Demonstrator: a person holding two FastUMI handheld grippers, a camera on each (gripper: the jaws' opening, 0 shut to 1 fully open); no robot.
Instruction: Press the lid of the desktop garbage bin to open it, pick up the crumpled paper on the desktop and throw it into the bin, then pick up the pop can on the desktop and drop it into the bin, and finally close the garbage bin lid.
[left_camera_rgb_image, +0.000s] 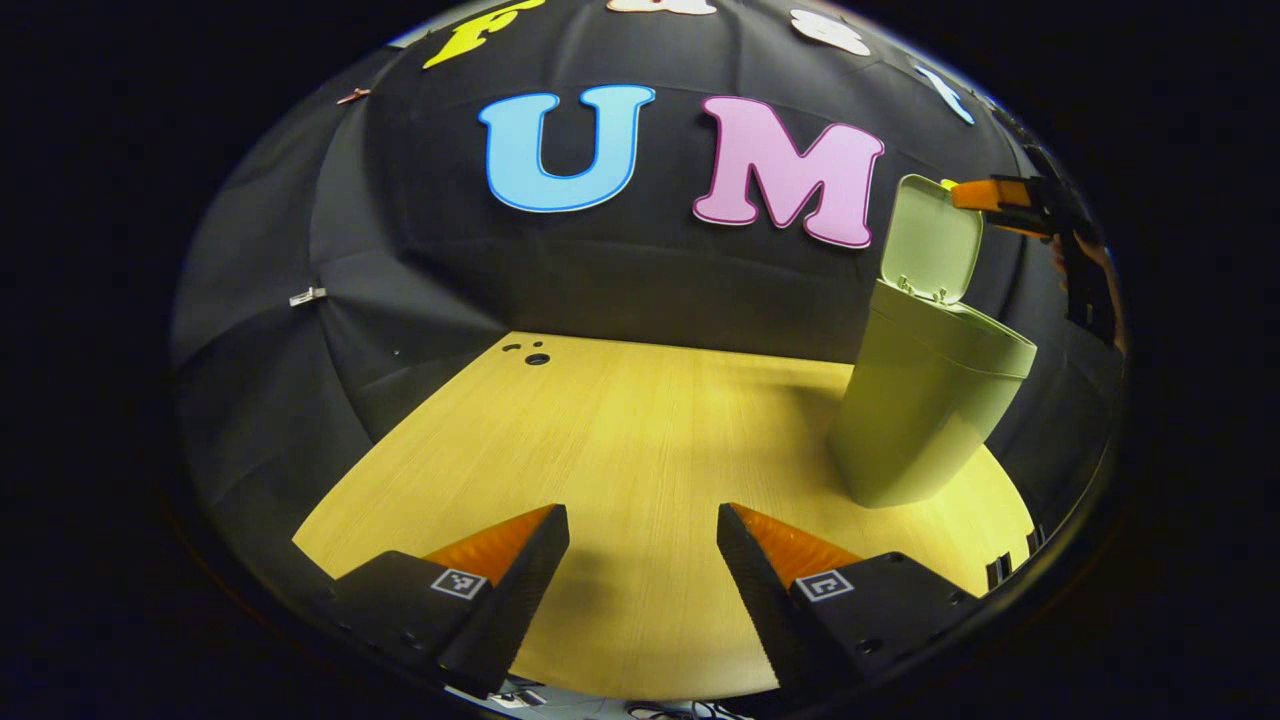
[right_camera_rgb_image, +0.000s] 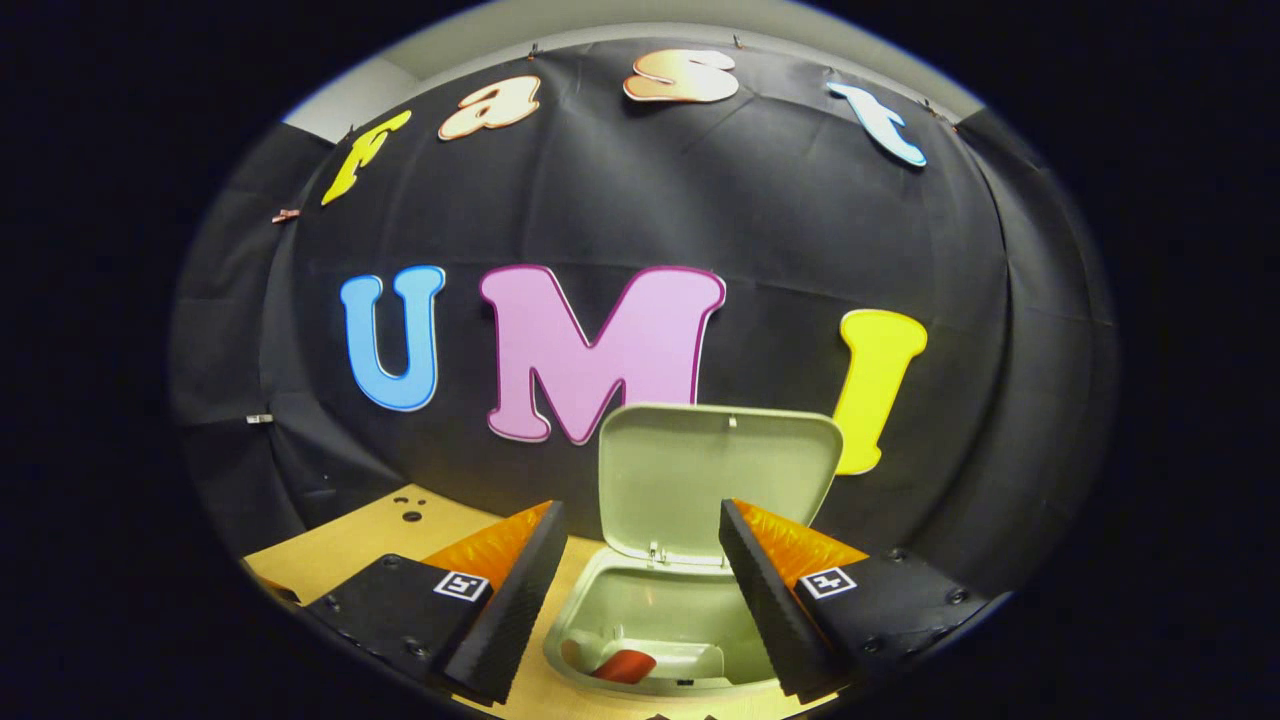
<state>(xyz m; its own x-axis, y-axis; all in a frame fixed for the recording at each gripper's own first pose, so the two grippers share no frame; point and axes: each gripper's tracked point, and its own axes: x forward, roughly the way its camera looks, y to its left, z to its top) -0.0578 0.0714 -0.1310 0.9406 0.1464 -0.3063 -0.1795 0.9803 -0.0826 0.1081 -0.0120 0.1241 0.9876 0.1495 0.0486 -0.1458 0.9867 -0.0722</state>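
The pale green bin (left_camera_rgb_image: 930, 400) stands on the right side of the wooden table (left_camera_rgb_image: 620, 420), its lid (left_camera_rgb_image: 930, 240) swung up and open. My right gripper (left_camera_rgb_image: 985, 195) hovers high by the lid's top edge. In the right gripper view I look down into the bin (right_camera_rgb_image: 570, 640) past the raised lid (right_camera_rgb_image: 715, 470). A red pop can (right_camera_rgb_image: 625, 665) lies on the bottom beside a pale shape (right_camera_rgb_image: 690, 660) that I cannot identify. The right gripper (right_camera_rgb_image: 640, 570) is open above the bin's mouth with nothing held. My left gripper (left_camera_rgb_image: 643, 560) is open over bare tabletop, left of the bin.
Small round holes (left_camera_rgb_image: 537, 358) mark the table's far left corner. Black cloth walls close in behind and on both sides. The table's front edge runs just under my left fingers. A strip of table (right_camera_rgb_image: 330, 550) lies left of the bin.
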